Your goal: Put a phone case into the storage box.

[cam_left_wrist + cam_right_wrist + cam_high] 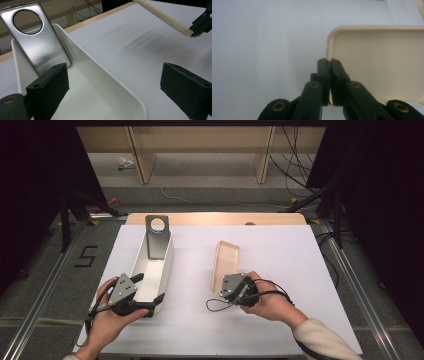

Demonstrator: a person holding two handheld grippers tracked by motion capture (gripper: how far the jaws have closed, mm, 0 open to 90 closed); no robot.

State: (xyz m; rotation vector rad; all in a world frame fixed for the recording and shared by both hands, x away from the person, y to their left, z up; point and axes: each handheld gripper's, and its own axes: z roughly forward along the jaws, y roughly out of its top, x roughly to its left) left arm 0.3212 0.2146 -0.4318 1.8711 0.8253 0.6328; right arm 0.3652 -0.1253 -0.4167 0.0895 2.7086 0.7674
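Note:
A long white box (162, 270) (105, 85) lies on the left half of the white table. A shiny metal plate with a round hole (157, 236) (37, 40) leans upright against its far end. My left gripper (150, 296) (115, 92) is open, its jaws straddling the box's near right wall. A cream lid (226, 262) (382, 62) lies right of centre, with its rim facing up. My right gripper (224, 290) (330, 65) is shut on the lid's near rim, one jaw inside and one outside. In the left gripper view the lid (165, 17) shows tilted up off the table.
White sheet (280, 270) covers the table, with a wooden strip (215, 218) along the far edge. Cables trail from both grippers (220, 306). Dark tripods and curtains stand at both sides beyond the table.

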